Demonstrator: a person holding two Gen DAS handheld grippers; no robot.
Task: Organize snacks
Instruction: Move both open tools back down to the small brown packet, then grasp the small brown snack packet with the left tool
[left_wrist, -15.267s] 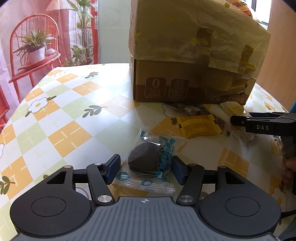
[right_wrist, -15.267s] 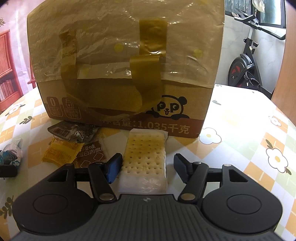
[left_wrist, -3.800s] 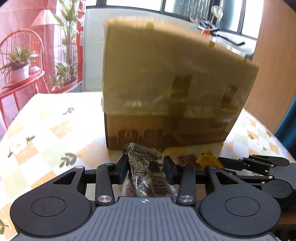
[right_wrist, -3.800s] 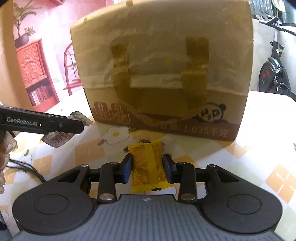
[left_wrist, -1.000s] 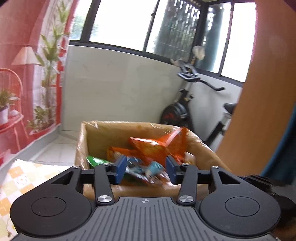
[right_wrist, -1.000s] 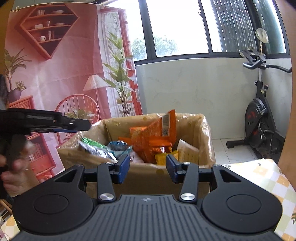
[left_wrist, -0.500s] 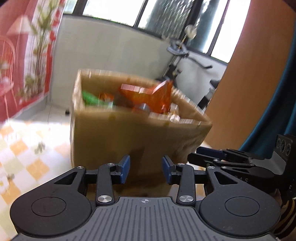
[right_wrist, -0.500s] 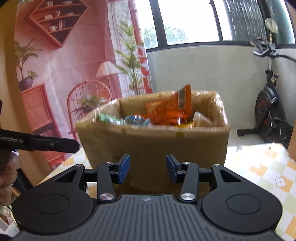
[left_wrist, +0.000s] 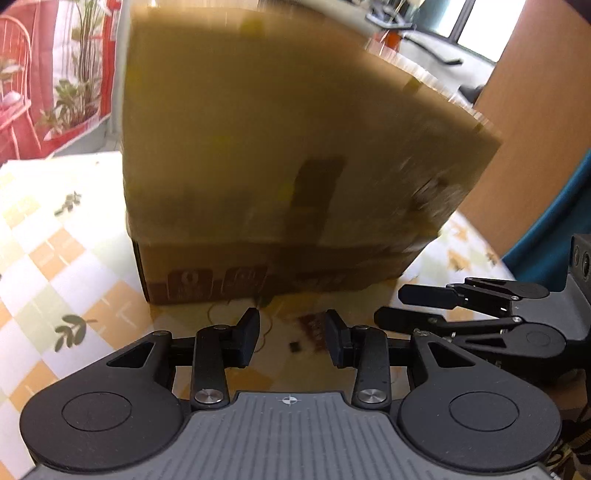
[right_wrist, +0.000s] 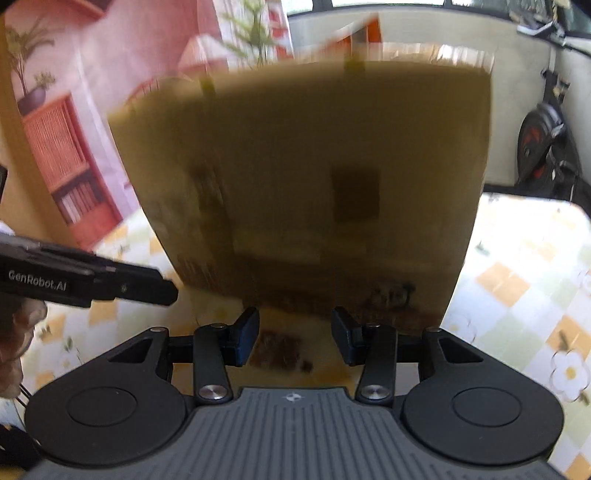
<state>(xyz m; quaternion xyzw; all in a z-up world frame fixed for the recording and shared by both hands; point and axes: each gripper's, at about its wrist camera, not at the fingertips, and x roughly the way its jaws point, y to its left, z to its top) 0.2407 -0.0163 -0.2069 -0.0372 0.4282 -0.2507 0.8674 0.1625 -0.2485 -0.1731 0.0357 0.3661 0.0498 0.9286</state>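
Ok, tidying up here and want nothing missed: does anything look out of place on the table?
One brown snack packet lies on the table before the cardboard box, between the open right gripper fingers. Blur hides its details.

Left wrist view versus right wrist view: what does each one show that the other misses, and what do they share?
Only the left wrist view shows the right gripper from the side, fingers parted and empty, plus a brown wall and a blue edge at far right.

Only the right wrist view shows the left gripper side-on with its GenRobot.AI label, the exercise bike and a red cabinet.

Both show the blurred cardboard box on the checked tablecloth, and one brown snack packet lying before the box between open fingers.
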